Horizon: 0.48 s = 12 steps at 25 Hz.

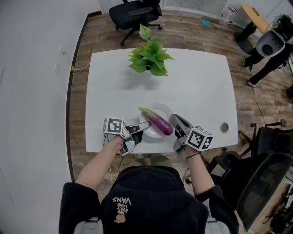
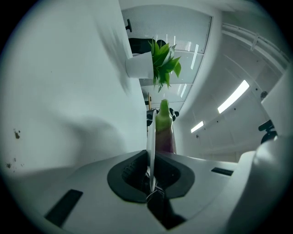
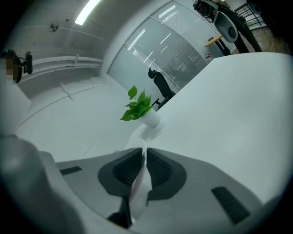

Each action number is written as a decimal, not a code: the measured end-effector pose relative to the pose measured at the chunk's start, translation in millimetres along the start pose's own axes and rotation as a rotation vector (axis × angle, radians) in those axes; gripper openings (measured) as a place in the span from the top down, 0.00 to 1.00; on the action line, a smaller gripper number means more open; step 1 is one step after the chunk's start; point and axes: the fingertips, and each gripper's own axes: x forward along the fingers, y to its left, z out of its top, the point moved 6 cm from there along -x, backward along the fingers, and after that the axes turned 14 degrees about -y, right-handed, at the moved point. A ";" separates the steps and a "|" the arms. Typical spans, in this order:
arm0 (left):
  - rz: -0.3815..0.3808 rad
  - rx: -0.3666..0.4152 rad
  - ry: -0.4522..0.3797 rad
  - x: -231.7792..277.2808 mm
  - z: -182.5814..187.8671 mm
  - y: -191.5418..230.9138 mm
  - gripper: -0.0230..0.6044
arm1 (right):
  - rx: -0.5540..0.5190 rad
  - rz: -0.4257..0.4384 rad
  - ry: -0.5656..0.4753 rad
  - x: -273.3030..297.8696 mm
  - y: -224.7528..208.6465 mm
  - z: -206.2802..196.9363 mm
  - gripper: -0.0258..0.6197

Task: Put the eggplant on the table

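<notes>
Nearest, two bare forearms reaching forward from a black top, one gripper in each hand, a dark band on the right wrist (image 1: pixel 192 155). Two grippers in all, each topped by one marker cube.

Left gripper (image 1: pixel 143 126) at the near edge of the one white table (image 1: pixel 201 87), held low and pointing right, hand wrapped round its body. Jaws closed tight on the left rim of the one white plate (image 1: pixel 162 109), the thin rim seen edge-on between the dark pads in the left gripper view.

Right gripper (image 1: pixel 176 121) just right of the plate, angled toward the far left, wrist bent inward. Jaws likewise pinched shut on the plate's rim, on the near right side, the white edge running between the ribbed pads in the right gripper view.

One eggplant (image 1: pixel 157 121) lying on the plate, diagonal, green stem end to the far left, purple body ending at the near right beside the right gripper's tip. Not clear whether the plate rests on the table or is held just off it.

To the right, near the table's edge, one round grommet (image 1: pixel 224 127).

Farther, one leafy potted plant (image 1: pixel 149 57) standing near the far edge of the table, well apart from the plate.

Beyond that edge, one black office chair (image 1: pixel 135 11) on the wood floor.
</notes>
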 end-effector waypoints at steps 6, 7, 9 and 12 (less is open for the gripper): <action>0.045 -0.025 0.033 0.7 -0.3 10.4 0.92 | 0.011 -0.018 0.033 6.5 -11.9 -10.0 0.89; 0.054 -0.032 0.034 0.5 -0.3 11.8 0.92 | 0.013 -0.020 0.039 7.3 -13.2 -11.4 0.89; 0.077 -0.042 0.037 -0.3 -0.6 15.0 0.92 | 0.014 -0.022 0.052 9.1 -15.1 -14.1 0.89; 0.110 -0.059 0.038 -1.5 -1.1 20.5 0.92 | 0.016 -0.021 0.066 12.0 -17.3 -18.0 0.89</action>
